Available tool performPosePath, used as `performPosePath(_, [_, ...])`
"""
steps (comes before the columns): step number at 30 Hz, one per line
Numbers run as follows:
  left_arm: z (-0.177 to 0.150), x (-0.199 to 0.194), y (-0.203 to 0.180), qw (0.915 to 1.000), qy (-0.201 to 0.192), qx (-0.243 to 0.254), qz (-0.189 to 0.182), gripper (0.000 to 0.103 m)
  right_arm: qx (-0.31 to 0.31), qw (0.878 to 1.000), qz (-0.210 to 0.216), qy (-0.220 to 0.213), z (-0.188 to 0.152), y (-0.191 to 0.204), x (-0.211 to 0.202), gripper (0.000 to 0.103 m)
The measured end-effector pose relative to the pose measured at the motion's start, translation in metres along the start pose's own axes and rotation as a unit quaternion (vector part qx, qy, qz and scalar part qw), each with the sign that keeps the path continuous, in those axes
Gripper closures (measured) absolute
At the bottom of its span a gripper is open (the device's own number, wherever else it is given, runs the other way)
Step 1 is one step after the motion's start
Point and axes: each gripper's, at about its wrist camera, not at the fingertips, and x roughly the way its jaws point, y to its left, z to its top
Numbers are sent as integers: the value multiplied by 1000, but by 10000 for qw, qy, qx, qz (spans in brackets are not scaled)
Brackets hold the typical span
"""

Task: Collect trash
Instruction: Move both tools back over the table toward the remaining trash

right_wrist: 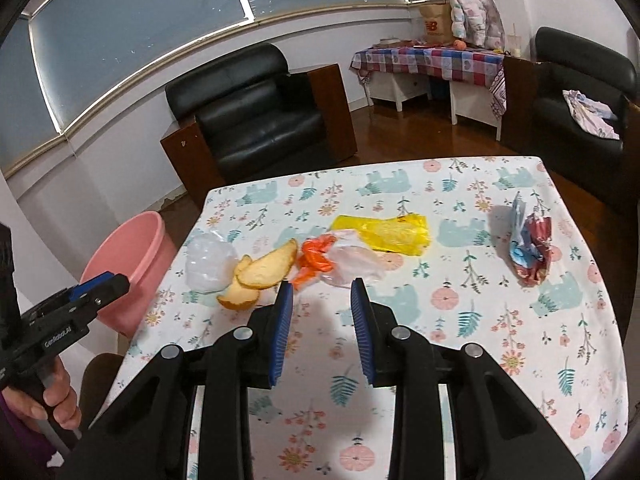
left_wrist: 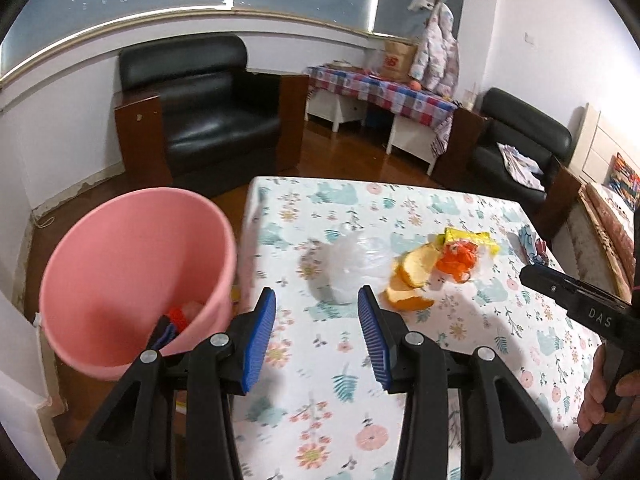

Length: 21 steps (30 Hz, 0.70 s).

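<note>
A: Both claws are released and empty. The left claw (left_wrist: 316,300) tilts down at the clear wrapper (left_wrist: 352,264); the right claw (right_wrist: 322,290) tilts toward the orange bag (right_wrist: 314,260).
B: Trash lies mid-surface (right_wrist: 460,340), with peels (right_wrist: 264,268) between them. I'd pinch each crumple at its bulk.
A: Then over to the bin (left_wrist: 132,264), left of the surface edge.

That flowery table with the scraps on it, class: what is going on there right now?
A person holds a two-finger gripper in each hand over the floral-cloth table, clearing rubbish. Both the left gripper and the right gripper are open and empty. Clear crumpled plastic, orange peel pieces, an orange wrapper, a yellow plastic bag and a red-and-blue packet lie there uncollected. The pink plastic bucket beside the table already holds some scraps.
</note>
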Motion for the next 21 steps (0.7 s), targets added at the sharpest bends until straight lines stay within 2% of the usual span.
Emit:
performPosePath(7, [12,36,-14,9995,277,-13,-178,58,289,9991,-278,-114,3,-35,-8,72])
performPosePath(8, [14,41,-16,9994,309,-10,-167,58,378,9987,-320,-133,3,-41,-9,70])
performPosePath(9, [14,47,-17,9993,349,-6,-152,58,443,9983,-353,-149,4,-47,-10,63])
performPosePath(11, [17,59,-19,9989,436,-36,-167,58,616,9968,-463,-225,5,-61,-12,58])
performPosePath(21, [17,92,-21,9979,629,-37,-167,57,1207,9881,-887,-343,11,-112,-6,58])
